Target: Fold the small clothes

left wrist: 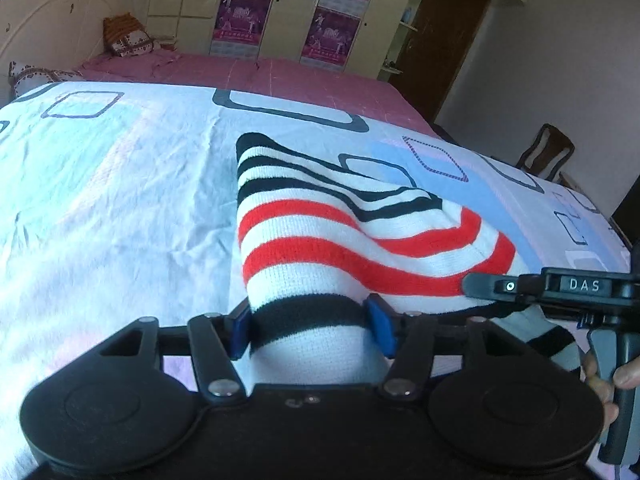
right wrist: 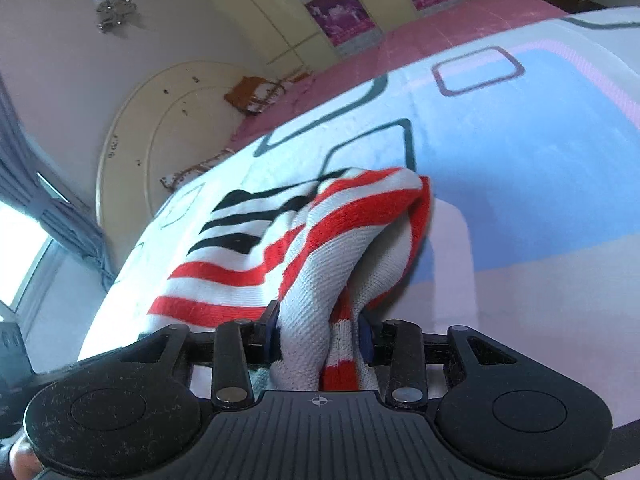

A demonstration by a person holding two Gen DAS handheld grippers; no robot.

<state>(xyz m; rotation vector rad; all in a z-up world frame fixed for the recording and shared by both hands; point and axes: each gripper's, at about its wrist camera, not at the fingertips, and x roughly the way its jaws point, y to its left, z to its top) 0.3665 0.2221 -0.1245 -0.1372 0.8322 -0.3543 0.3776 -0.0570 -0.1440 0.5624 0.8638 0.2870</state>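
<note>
Knitted white cloth with red and black stripes, that's the small garment (left wrist: 352, 236), and it's draped across the patterned bedsheet (left wrist: 120, 200), one end bunched up towards the two grippers. Left gripper (left wrist: 310, 330) has it: the blue pads (left wrist: 382, 330) sit either side of a black-striped fold, touching the cloth on both flanks, so that's a pinch on the garment. Over on the right gripper (right wrist: 318, 340), a thick twisted wad of white and red knit is squeezed between its pads, a firm pinch too. From the left wrist view, the right gripper shows just beside the garment's red-striped edge, with a person's fingers (left wrist: 624, 376) wrapped round its handle. Beyond the sheet, a pink bedcover (left wrist: 280, 76), then a pale wardrobe (left wrist: 288, 8) with purple posters.
</note>
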